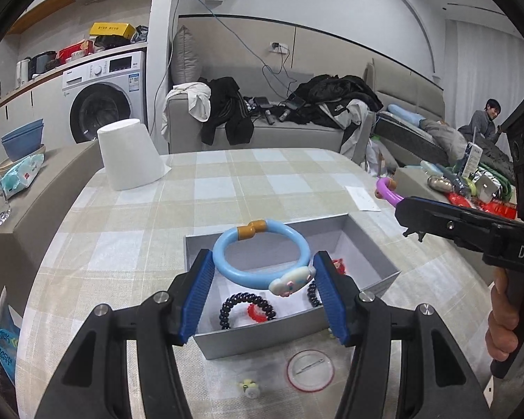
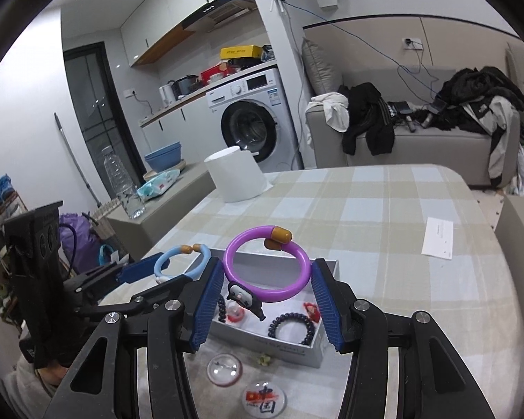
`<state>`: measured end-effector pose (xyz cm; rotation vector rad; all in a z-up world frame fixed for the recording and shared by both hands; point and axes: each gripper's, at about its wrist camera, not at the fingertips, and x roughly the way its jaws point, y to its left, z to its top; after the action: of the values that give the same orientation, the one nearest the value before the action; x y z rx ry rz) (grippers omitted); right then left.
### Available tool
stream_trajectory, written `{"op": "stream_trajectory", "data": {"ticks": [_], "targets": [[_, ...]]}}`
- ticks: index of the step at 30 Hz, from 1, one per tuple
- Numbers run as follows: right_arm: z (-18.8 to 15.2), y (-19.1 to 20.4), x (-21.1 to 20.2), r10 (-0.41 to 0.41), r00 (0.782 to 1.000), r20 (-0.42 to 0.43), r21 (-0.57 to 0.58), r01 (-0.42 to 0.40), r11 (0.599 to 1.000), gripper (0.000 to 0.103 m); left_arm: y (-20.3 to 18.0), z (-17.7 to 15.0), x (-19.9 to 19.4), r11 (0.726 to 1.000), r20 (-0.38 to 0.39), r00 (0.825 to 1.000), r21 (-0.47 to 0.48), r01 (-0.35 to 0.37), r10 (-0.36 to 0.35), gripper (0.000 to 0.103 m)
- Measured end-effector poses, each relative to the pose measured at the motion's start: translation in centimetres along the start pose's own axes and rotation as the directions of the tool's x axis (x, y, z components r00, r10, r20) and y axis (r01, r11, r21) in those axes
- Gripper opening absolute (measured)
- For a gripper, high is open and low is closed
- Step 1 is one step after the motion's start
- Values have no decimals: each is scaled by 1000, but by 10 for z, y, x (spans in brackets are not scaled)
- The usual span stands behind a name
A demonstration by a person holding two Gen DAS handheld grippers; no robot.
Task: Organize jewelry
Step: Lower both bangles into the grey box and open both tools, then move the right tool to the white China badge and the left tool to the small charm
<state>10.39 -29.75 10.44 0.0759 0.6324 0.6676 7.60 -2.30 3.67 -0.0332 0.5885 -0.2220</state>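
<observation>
The left gripper [image 1: 263, 279] clamps a blue ring [image 1: 260, 255]; the right gripper [image 2: 267, 291] clamps a purple ring [image 2: 269, 267]. Both rings hang over the grey box [image 2: 290, 347] near the table's [image 2: 384, 216] front edge. Bead bracelets [image 2: 291, 328] lie inside, with what may be red charms.

"DAS" on right claw [image 1: 414, 225] handle, "中国" — round badge [image 2: 264, 401]

A checked tablecloth [image 2: 366, 216] covers the table. On it sits an open grey box [image 2: 290, 347], with two round badges [image 2: 224, 368] just in front, a white upturned tub [image 2: 235, 176] far behind it and a paper slip [image 2: 436, 237] off to its right.
</observation>
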Motion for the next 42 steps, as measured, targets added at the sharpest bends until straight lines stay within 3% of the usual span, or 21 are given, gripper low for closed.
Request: {"op": "stream_trajectory", "data": {"ticks": [11,12,13,14,24,27,29,30,34,35,37,42], "targets": [[-18,-2,31,-9,996,-86,-9,8,1000,51,0,-6,11,1000,-39,999,3,-21,21,53],[-20,-2,35,-16,995,-98,-17,14,1000,51,0,-7,12,1000,-43,999,5,-21,21,49],[-22,-2,38,-22,994,-104,-20,20,1000,51,0,-7,14,1000,-48,999,7,-19,19,34],[-24,-2,40,-25,994,-109,-21,22,1000,51,-1,-7,16,1000,-60,998,12,-19,20,30],[-24,0,36,-32,996,-86,-27,30,999,53,2,-7,14,1000,-77,997,-11,-14,13,30],[-21,2,28,-27,998,-63,-29,25,999,64,8,-4,10,999,-75,997,-36,5,-8,31],[-20,2,23,-30,998,-49,-34,28,999,69,9,-3,7,999,-83,996,-44,12,-15,36],[-19,1,22,-35,998,-48,-33,33,999,71,11,-4,5,999,-88,996,-46,9,-13,44],[-27,0,15,-72,995,-62,-28,71,997,98,12,-14,-7,1000,-103,995,-22,-15,13,82],[-31,-1,14,-79,994,-68,-33,77,996,103,12,-18,-10,1000,-103,994,-12,-21,20,86],[-44,-2,10,-90,993,-79,-36,88,995,103,13,-28,-17,1000,-107,994,-5,-25,24,100],[-69,-5,15,-136,976,-172,-32,132,991,103,5,-47,-21,1000,-133,991,10,13,-12,102]]}}
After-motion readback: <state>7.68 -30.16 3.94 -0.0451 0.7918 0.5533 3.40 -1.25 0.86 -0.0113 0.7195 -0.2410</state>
